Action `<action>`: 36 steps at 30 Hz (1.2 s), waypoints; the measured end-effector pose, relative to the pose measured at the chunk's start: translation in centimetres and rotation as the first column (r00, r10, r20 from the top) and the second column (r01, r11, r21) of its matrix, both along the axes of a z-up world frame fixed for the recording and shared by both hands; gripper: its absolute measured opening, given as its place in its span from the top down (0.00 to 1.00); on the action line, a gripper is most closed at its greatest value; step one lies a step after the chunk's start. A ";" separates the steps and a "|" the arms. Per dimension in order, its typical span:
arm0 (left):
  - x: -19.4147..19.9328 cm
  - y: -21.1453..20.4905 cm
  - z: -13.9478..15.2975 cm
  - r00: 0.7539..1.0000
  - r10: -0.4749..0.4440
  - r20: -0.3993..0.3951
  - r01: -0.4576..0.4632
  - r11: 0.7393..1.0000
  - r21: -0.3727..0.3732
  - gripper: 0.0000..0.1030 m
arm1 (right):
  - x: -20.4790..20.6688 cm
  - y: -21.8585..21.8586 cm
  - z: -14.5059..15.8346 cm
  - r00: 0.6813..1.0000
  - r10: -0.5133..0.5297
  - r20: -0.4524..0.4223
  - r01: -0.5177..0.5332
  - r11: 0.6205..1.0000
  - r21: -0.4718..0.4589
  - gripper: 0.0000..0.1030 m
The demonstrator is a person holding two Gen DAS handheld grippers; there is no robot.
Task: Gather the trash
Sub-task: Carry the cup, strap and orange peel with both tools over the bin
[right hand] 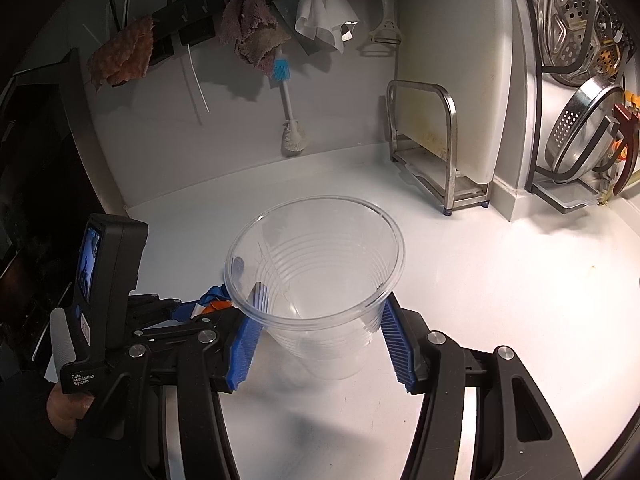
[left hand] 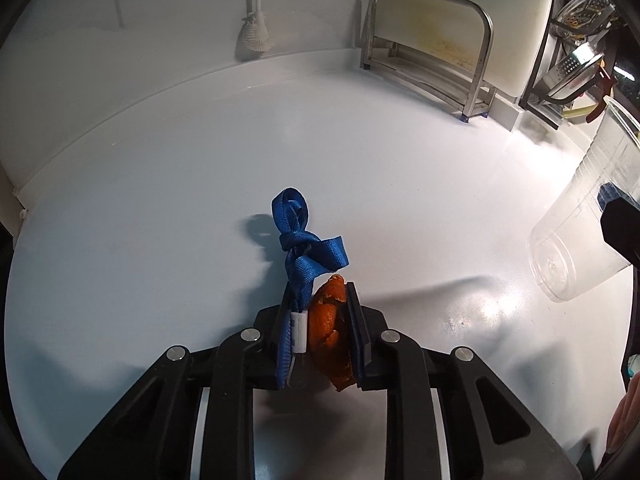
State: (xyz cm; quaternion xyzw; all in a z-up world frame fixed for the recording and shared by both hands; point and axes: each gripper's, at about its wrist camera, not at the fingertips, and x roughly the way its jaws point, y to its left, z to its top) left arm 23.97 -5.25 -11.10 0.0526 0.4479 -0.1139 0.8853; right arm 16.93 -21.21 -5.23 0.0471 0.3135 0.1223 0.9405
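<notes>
Left gripper (left hand: 320, 320) clamped on orange peel (left hand: 330, 336) w/ knotted blue strap (left hand: 304, 248), just left of clear plastic cup (right hand: 316, 280). Right gripper (right hand: 320, 344) squeezes the cup's sides, mouth up, above the counter (right hand: 480, 300). Cup looks thin & crushable, so grip mid-wall lightly; peel soft, light, prob pinches easily

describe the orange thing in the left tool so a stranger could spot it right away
Start at the white counter and find the left tool low over it. Pinched between its jaws sits a crumpled orange peel, pressed against a knotted blue strap. It is the only orange, wrinkled scrap there; the nearby plastic cup is clear.
</notes>
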 end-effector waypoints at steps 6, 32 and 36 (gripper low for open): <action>-1.9 0.8 0.9 0.999 0.013 0.035 -0.013 1.000 -0.001 0.79 | -1.1 -0.1 -0.1 1.000 -0.010 0.001 0.010 1.000 -0.006 0.47; -26.4 5.7 6.0 0.976 0.051 0.211 -0.052 0.999 0.000 0.79 | -25.2 3.2 -3.2 0.993 -0.099 -0.057 0.096 0.994 -0.045 0.47; -29.9 5.9 5.4 0.975 0.063 0.213 -0.064 0.998 0.001 0.79 | -30.0 3.1 -3.6 0.989 -0.139 -0.045 0.137 0.990 -0.041 0.47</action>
